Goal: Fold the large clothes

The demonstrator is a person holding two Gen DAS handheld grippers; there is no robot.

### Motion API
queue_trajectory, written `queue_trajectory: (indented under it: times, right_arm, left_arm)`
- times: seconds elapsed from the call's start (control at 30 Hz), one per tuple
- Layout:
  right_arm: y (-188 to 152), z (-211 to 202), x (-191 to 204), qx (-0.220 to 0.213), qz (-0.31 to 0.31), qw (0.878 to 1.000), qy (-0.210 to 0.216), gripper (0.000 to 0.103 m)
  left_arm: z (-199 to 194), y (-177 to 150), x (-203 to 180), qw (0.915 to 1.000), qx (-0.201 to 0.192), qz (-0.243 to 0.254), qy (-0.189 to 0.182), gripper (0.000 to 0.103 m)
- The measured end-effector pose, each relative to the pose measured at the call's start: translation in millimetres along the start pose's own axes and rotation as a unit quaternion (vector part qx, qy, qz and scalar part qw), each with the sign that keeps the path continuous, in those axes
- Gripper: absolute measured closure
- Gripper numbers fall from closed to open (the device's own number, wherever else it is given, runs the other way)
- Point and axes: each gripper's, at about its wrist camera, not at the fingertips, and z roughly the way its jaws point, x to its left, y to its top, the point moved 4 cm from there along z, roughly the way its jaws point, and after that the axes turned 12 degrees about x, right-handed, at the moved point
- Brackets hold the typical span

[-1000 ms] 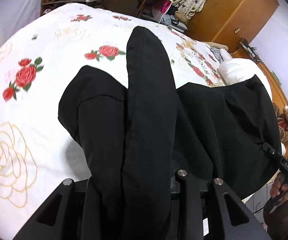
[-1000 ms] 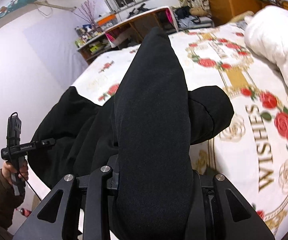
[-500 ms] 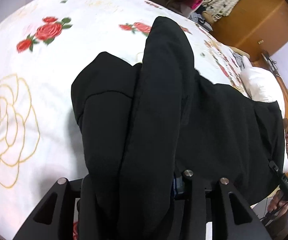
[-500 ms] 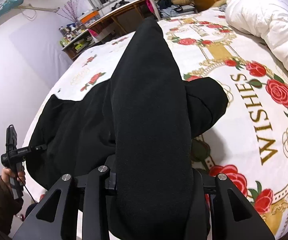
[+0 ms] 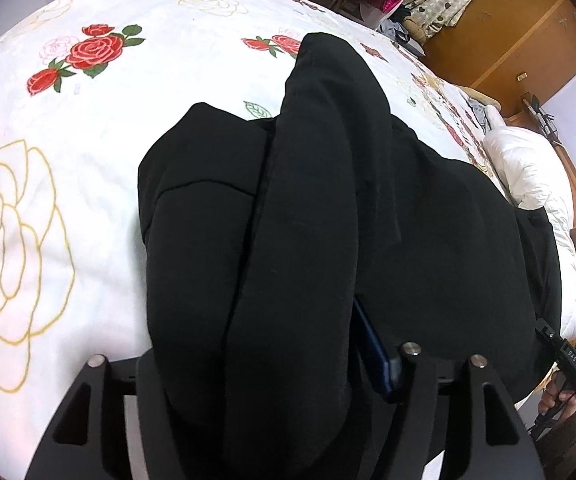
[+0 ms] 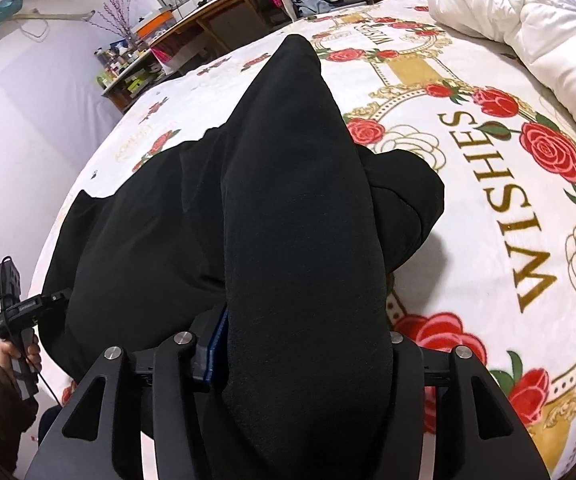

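Both the left gripper (image 5: 288,376) and right gripper (image 6: 292,356) are opening, apparently loosening on the black garment (image 5: 428,240); let go evenly near the bed (image 5: 87,220) edge.

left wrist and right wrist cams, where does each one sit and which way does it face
Left wrist: on the left gripper, angled down over the black garment on the rose bedspread; the right hand shows at the edge.
Right wrist: on the right gripper, angled down over the garment; the left hand shows at the edge.
Shared: garment, bedspread, white duvet; both jaws opening around cloth.
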Motion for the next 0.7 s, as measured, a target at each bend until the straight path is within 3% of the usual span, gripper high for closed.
queue_trajectory:
  times: [0.3, 0.43, 0.6, 0.7]
  right_arm:
    - [0.8, 3.1, -2.5, 0.005, -0.006, 1.000, -0.028, 0.038]
    - [1.5, -6.7, -2.8, -0.015, -0.016, 0.996, -0.082, 0.027]
    - [6.0, -42.3, 1.9, -0.056, -0.028, 0.991, -0.117, 0.027]
    - [6.1, -61.7, 16.3, -0.067, -0.057, 0.986, -0.145, 0.027]
  left_arm:
    - [-7.6, -3.1, 9.9, 0.9999, -0.010, -0.010, -0.009, 0.025]
    - [-18.1, -5.9, 13.5, 0.9997, -0.013, -0.012, 0.014, 0.023]
    - [-65.2, -10.2, 9.4, 0.9967, -0.070, -0.010, 0.040, 0.023]
    - [-88.8, -12.9, 5.6, 0.9949, -0.093, -0.010, 0.036, 0.023]
